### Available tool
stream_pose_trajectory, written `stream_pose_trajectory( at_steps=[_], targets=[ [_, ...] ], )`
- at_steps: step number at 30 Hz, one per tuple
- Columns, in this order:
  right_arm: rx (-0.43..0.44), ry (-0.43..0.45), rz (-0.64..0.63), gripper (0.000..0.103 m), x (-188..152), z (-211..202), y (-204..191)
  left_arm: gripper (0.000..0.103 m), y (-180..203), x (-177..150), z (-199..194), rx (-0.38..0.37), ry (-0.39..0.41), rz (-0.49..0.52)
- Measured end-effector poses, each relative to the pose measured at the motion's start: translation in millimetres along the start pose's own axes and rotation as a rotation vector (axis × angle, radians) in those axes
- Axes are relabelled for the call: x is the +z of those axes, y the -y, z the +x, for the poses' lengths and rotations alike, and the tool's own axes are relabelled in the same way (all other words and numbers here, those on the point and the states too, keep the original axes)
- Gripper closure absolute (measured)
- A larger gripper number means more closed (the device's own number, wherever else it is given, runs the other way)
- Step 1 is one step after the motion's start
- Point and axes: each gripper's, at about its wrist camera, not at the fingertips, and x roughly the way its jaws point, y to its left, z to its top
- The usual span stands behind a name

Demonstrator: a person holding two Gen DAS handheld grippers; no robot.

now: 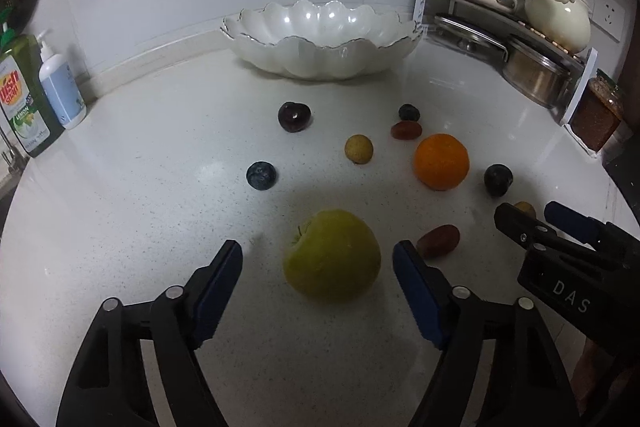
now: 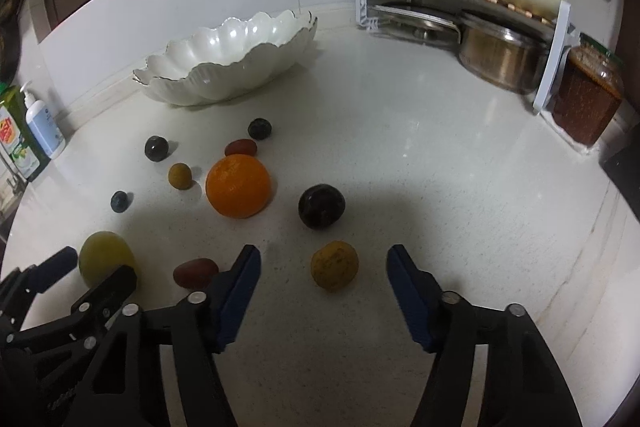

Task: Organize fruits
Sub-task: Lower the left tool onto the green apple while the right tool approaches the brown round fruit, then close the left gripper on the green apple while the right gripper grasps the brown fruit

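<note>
The left tool hangs over the white desk with its jaws apart around a green apple; the apple lies on the desk between the blue pads, clear of both. Just past its right-hand jaw lies a reddish oval fruit, and farther ahead sit an orange, a small yellowish fruit, a blueberry and a dark plum. The right tool also stands open, with a small brownish-yellow fruit lying on the desk between its jaws, touching neither. Ahead of it rests another dark plum. Well beyond both tools, by the wall, stands a scalloped white bowl with no fruit in it.
</note>
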Motion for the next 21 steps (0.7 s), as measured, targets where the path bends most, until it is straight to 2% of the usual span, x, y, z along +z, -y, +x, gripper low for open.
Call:
stream_pose_trajectory(
  at_steps=[4,6,11,14,16,21],
  targets=[
    [0.007,-0.015,0.009,0.040,-1.4,4.7,-0.8,0.030,-3.4,1.2,1.7,-0.021,-0.007,-0.013],
    [0.008,-0.023,0.002,0.045,-2.3,6.7,-2.1,0.032,-2.9,1.6,3.6,-0.031,-0.014,-0.010],
    [0.017,-0.040,0.013,0.051,-2.4,10.0,-0.9,0.045,-2.8,3.7,10.7,-0.069,-0.056,-0.015],
    [0.015,-0.045,0.010,0.054,-2.2,12.1,-1.0,0.047,-2.0,4.0,12.4,-0.078,-0.067,-0.014],
    [0.010,-0.043,0.003,0.059,-2.0,12.6,-0.6,0.054,-2.1,4.5,11.8,-0.084,-0.068,-0.017],
    [0.001,-0.041,-0.011,0.076,0.3,14.5,0.6,0.054,-1.6,5.2,11.5,-0.083,-0.070,-0.020]
  ],
)
